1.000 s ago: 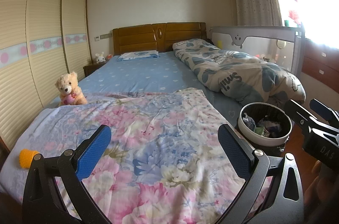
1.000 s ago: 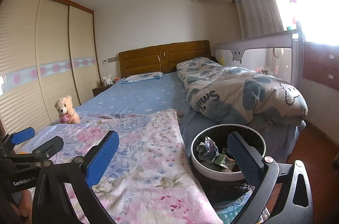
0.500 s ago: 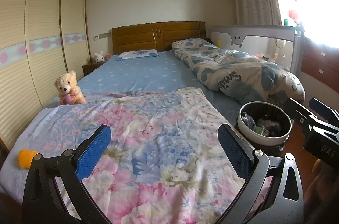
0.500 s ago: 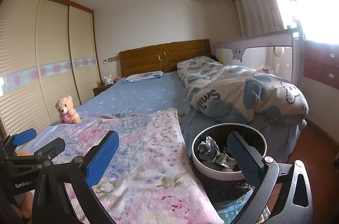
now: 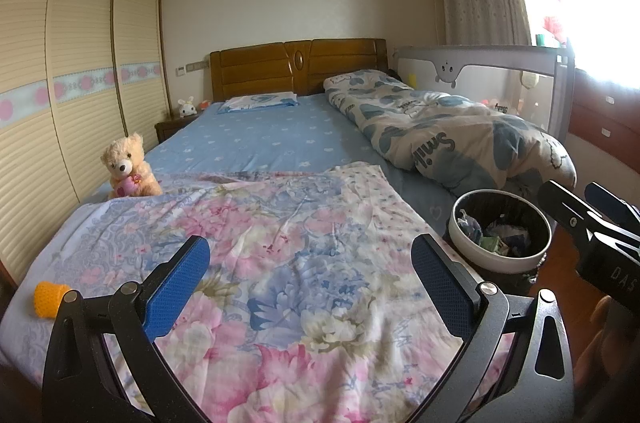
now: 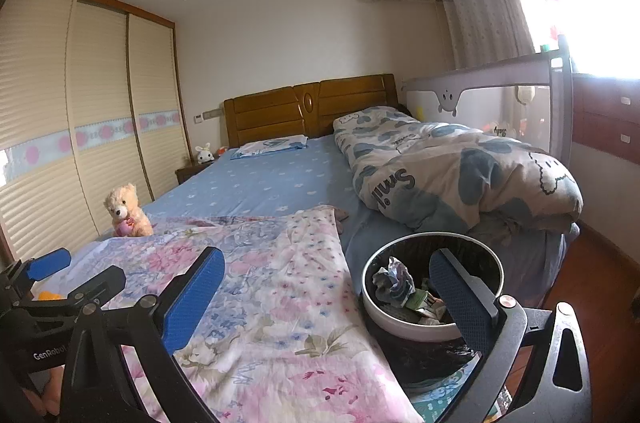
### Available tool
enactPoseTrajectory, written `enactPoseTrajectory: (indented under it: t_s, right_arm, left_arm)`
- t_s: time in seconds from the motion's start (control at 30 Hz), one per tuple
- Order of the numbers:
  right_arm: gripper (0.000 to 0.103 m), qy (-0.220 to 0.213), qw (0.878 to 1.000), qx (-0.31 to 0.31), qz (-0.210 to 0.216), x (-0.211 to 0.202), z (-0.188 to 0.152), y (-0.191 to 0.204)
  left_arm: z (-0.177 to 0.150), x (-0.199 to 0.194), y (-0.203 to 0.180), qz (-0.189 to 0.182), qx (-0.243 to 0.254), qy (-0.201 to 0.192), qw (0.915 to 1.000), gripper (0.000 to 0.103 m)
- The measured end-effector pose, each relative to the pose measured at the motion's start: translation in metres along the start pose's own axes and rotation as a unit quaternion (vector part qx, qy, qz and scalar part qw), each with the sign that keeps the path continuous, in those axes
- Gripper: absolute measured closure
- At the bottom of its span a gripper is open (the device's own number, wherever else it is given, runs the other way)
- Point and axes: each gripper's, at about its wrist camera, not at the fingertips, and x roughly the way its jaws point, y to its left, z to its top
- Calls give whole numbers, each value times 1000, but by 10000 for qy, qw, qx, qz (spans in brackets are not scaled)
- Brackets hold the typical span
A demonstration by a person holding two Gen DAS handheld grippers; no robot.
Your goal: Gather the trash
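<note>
A round trash bin [image 5: 499,263] with a white rim [image 6: 400,325] stands by the foot of the bed, holding crumpled paper [image 6: 394,281] and other scraps. My left gripper [image 5: 310,273] hovers open and empty over the floral blanket [image 5: 280,263]. My right gripper [image 6: 326,283] is open too, nothing between its pads; its right finger [image 6: 460,297] overlaps the bin's mouth in view. A small orange object [image 5: 50,298] lies at the blanket's left edge. Each gripper shows at the edge of the other's view, the right gripper [image 5: 592,219] and the left gripper [image 6: 60,275].
A teddy bear [image 5: 128,167] sits at the bed's left side. A rolled quilt [image 5: 448,131] lies along the right, with a bed guard rail [image 5: 492,71] behind it. Wardrobe doors [image 5: 80,71] line the left wall; wooden floor [image 6: 592,279] lies to the right.
Both views have shifted only slightly; the grippers stay open and the bin holds its place.
</note>
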Motion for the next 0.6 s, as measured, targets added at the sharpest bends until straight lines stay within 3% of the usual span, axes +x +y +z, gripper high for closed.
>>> enactPoseTrajectory:
  t_s: [0.6]
  right_arm:
    - [0,12,10000,4,1,1,0,1]
  left_arm:
    - [-3,5,-1,-22,7,46,10000,0]
